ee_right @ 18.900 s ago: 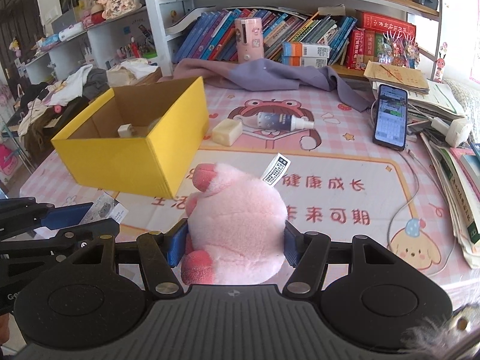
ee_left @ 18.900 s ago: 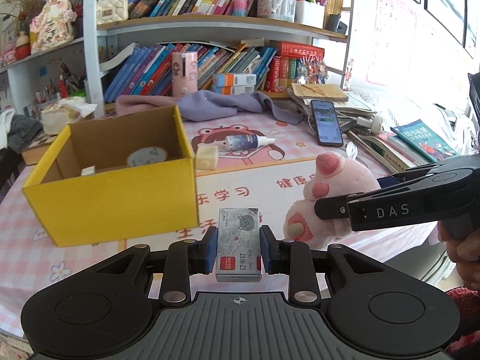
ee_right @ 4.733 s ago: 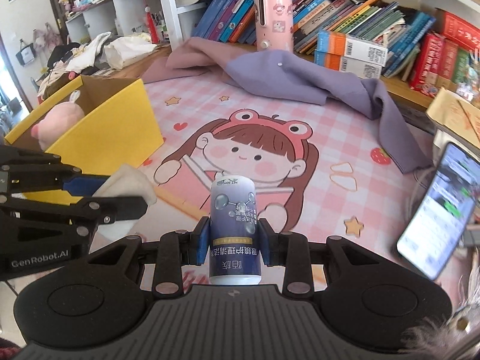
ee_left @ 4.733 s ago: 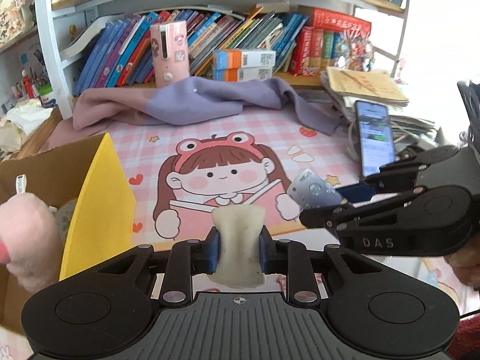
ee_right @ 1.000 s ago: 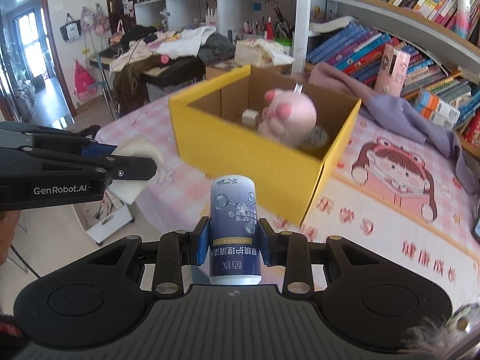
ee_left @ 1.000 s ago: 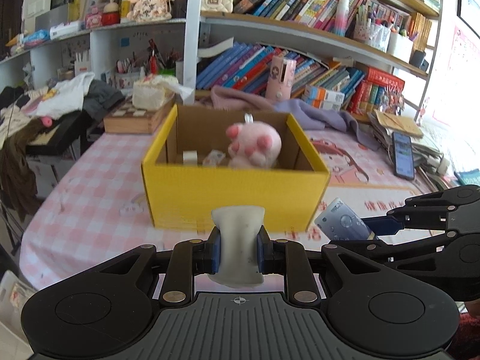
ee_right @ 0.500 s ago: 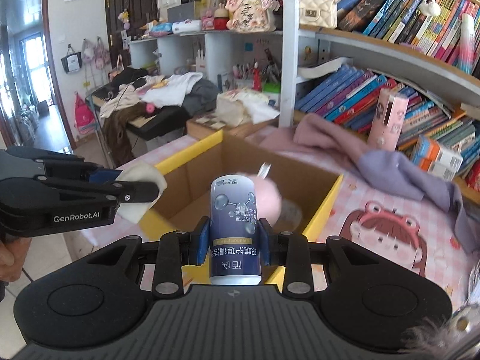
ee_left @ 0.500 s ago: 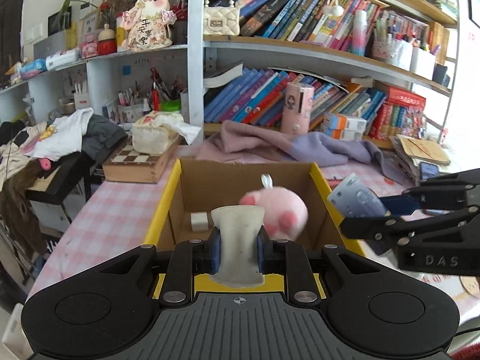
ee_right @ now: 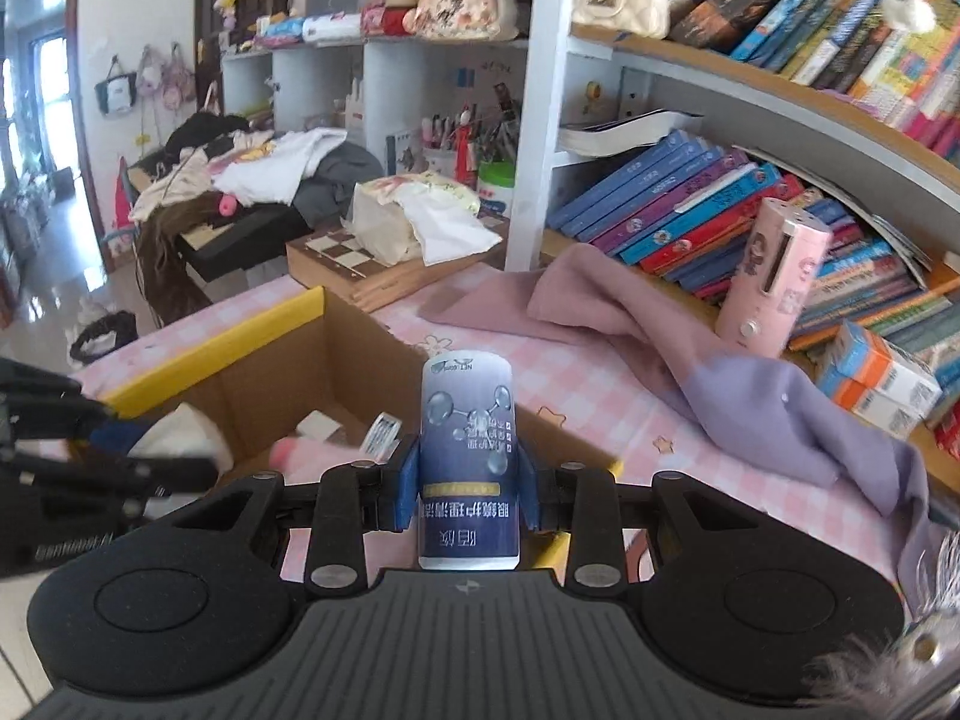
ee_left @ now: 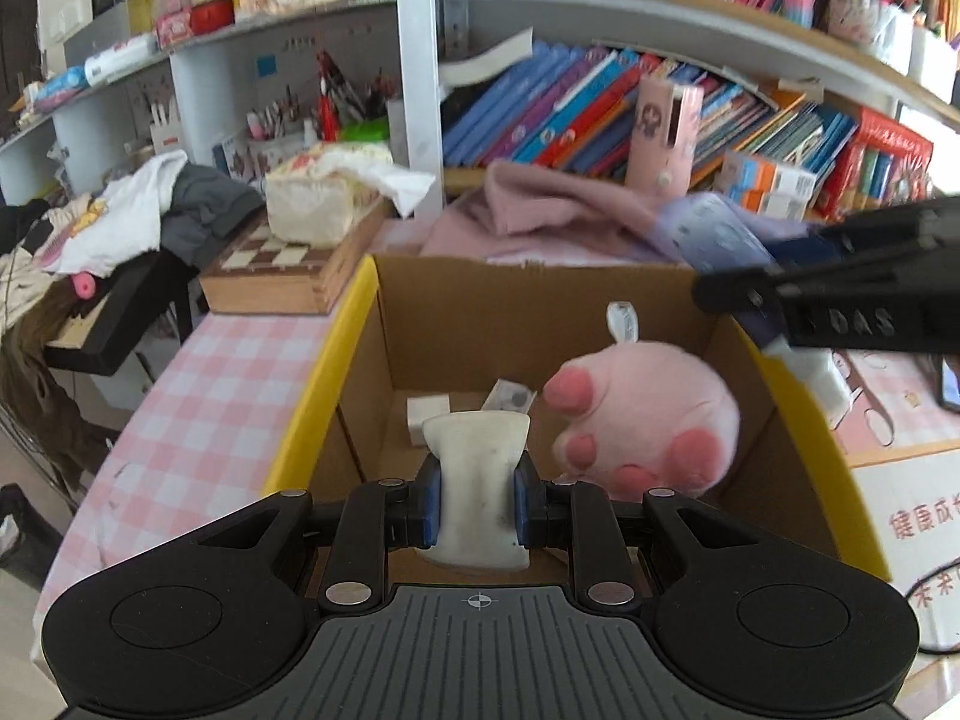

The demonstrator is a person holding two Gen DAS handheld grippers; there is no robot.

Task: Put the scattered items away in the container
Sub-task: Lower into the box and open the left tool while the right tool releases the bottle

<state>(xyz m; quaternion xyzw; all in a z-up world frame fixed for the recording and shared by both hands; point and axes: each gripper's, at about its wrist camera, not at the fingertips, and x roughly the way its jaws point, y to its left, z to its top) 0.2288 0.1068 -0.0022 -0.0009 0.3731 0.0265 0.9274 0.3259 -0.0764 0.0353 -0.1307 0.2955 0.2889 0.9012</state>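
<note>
The left claw [ee_left: 477,501] tilts down over the open box [ee_left: 318,396], near its front wall, clamped on a pale squashy block [ee_left: 477,480]. The block stands on end between the pads, its long axis running up the frame and away from the camera, waist pinched in and top flared. The right claw [ee_right: 467,489] also angles down, above the box's right rim toward the far corner; in the left view it enters from the right, blurred. It grips a blue bottle [ee_right: 467,462] whose long axis lies along the fingers, one rounded end pointing ahead and up, its label reading upside down. In the left view the bottle shows as a blur over the box's far right corner. Inside the box lie a pink plush [ee_left: 645,420] against the right wall, paw pads facing the camera, a small white cube [ee_left: 427,411] by the far wall and a small pack [ee_left: 509,399] beside it. The box sits on the pink checked surface [ee_left: 198,396], close to its left edge.
</note>
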